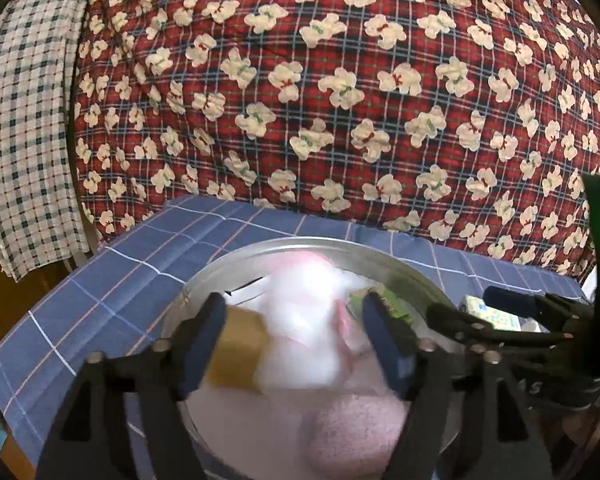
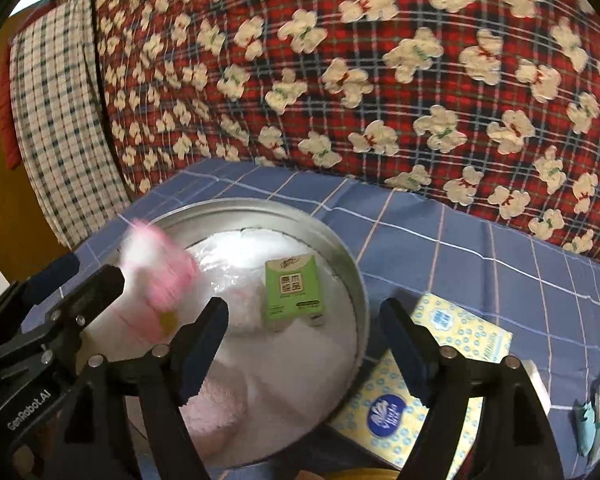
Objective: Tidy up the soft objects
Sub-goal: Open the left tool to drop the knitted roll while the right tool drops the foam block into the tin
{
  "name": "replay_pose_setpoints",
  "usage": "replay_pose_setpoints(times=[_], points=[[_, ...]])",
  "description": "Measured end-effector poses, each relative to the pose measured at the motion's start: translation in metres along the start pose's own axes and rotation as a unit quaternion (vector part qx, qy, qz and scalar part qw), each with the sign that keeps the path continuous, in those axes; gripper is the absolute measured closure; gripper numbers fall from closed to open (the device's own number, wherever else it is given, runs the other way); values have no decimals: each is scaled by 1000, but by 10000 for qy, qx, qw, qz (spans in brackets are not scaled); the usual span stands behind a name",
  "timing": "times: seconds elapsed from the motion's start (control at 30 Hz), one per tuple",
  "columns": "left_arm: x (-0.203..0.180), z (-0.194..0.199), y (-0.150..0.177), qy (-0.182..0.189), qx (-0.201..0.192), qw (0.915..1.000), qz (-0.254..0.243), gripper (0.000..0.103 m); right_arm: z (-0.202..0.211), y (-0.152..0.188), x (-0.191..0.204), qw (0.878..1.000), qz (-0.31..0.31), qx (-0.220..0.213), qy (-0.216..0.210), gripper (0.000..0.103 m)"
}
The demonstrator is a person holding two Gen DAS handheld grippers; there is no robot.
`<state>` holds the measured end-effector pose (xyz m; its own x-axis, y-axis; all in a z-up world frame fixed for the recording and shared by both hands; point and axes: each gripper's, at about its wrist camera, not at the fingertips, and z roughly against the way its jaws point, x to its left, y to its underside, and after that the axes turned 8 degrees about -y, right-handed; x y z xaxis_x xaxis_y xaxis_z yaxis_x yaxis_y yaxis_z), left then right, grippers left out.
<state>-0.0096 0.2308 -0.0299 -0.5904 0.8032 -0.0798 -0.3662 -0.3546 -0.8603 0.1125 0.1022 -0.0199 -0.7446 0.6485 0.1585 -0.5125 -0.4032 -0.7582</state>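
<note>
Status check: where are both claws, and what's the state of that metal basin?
Both claws open: left claw, right claw. Blurred white-and-pink packet between left fingers, over round metal basin. Green tissue pack inside; yellow tissue pack outside.

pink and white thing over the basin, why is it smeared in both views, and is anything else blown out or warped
Left wrist view: the pink and white bundle is motion-blurred and overexposed between open fingers. Right wrist view: the same bundle streaks at the basin rim, while the green pack stays sharp; glare whitens the plastic behind it. Both views: fisheye bends the quilt.
</note>
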Motion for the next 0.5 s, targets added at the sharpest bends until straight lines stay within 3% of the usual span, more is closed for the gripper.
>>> replay_pose_setpoints(times=[0.07,0.23,0.4,0.5], points=[[-1,3,-2,-105,-58,9999,58,6,5,1,-6,9998,-130,-107,-83,16],[-3,13,-5,-202,-193,9995,177,4,17,5,-11,9995,-183,-240,-88,13],[-15,28,-9,20,-322,9993,209,4,46,14,-35,9976,-431,-549,-36,13],[-38,36,-9,249,-349,9991,62,0,69,26,-55,9960,-504,-695,243,13]])
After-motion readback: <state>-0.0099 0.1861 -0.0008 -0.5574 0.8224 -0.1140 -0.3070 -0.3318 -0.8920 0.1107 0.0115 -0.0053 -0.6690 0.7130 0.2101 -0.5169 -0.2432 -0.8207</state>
